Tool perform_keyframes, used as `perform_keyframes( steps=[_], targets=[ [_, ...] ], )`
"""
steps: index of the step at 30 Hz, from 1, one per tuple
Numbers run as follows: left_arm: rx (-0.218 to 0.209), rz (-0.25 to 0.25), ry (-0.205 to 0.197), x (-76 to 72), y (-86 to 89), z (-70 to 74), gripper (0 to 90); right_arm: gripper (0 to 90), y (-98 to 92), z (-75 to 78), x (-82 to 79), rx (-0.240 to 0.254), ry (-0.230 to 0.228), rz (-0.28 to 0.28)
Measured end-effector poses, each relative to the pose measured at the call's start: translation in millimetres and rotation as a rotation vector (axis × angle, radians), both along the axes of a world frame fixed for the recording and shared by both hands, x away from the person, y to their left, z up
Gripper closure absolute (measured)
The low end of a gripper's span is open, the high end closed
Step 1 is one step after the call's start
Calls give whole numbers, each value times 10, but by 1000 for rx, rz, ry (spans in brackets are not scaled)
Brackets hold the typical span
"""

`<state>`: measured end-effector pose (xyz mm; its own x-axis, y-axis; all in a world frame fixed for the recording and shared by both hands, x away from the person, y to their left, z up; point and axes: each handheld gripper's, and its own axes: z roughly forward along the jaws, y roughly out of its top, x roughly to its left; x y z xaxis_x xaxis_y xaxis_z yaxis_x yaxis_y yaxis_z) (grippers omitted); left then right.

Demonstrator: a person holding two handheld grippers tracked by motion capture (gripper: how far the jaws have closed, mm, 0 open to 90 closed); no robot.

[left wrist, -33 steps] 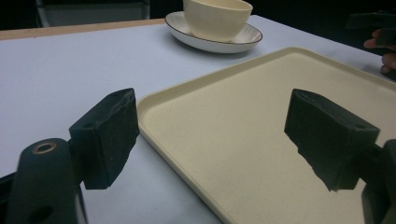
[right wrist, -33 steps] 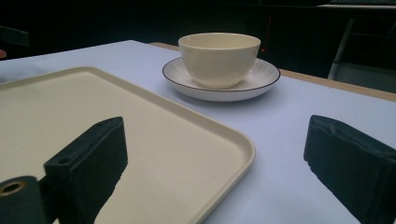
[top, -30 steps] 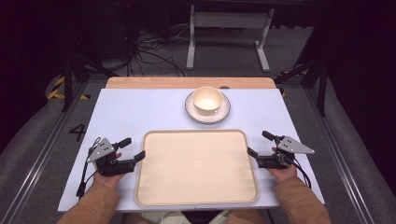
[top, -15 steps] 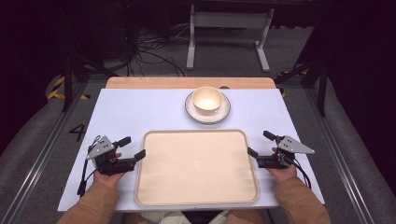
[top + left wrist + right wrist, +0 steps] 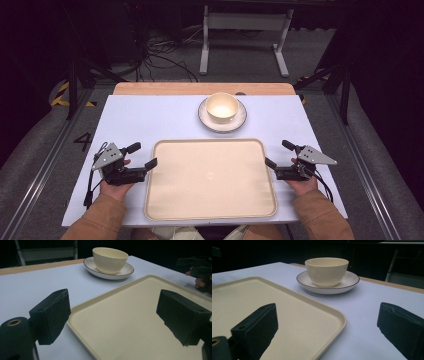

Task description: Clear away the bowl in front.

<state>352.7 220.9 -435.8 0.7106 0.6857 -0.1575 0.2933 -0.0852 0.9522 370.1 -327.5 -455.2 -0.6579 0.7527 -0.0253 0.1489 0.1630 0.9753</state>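
Presently I record the white table [image 5: 150, 120] as the largest item, its far edge showing a strip of bare wood. On its near half lies the cream tray [image 5: 210, 180], flat, rectangular with rounded corners and a low raised rim, and nothing lies in it. Beyond the tray's far edge, near but not touching it, stands the white saucer [image 5: 240, 120] with a dark line round its rim, and the cream bowl [image 5: 222, 106] sits upright in the middle of that saucer. I hold the left gripper [image 5: 141, 157] just beside the tray's left edge, at about mid-length, jaws pointing toward the tray. In the left gripper view its jaws stand wide apart with nothing between them; one jaw is over the bare table and the other over the tray's floor, so the tray's rim passes between them, and I cannot tell whether either jaw touches it. The right gripper [image 5: 279, 156] sits just beside the tray's right edge, likewise pointing inward. In the right gripper view its jaws are also spread wide and hold nothing, one above the tray and the other above the table surface. The bowl and saucer stand well apart from both grippers.
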Motion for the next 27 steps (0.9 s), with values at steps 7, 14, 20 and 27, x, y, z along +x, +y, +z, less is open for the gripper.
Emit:
perform_keyframes(
  steps=[7, 14, 20, 27],
  targets=[
    [-17, -11, -13, -22, -19, 91, 128, 36, -4, 0, 0, 5, 3, -4],
    [-24, -18, -33, 19, -19, 211, 121, 40, -5, 0, 8, 7, 7, -4],
    [-40, -18, -63, 40, -7, 339, 119, 42, -4, 0, 8, 5, 8, -4],
    [-29, -53, -65, 94, -98, 407, 125, 43, -2, 0, 11, 4, 8, -2]
  ],
)
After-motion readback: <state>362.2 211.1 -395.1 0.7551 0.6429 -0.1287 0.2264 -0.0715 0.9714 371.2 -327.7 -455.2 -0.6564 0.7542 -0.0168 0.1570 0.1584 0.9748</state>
